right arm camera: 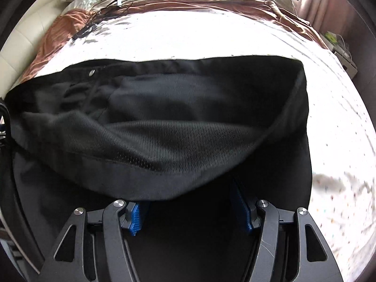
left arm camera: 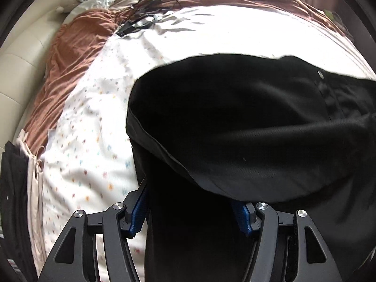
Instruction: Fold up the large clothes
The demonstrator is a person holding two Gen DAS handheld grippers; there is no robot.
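Observation:
A large black garment (left arm camera: 235, 122) with a mesh lining lies on the white dotted bedsheet (left arm camera: 89, 141). Its near edge is lifted and folded forward over my fingers. My left gripper (left arm camera: 190, 204) is shut on a thick bunch of this black cloth, which fills the gap between the blue pads (left arm camera: 138, 211). In the right wrist view the same garment (right arm camera: 164, 129) spreads wide, with a metal snap (right arm camera: 91, 72) near its far edge. My right gripper (right arm camera: 190, 204) is likewise shut on the cloth, and its fingertips are hidden under the draped fold.
A rust-brown blanket (left arm camera: 70, 70) lies bunched along the left and far side of the bed. Black cables (left arm camera: 141, 16) sit on the far sheet. A cream padded headboard (left arm camera: 21, 65) runs along the left. Dark and pale clothes (left arm camera: 21, 188) lie at the near left. A bedside stand (right arm camera: 340, 51) is at the right.

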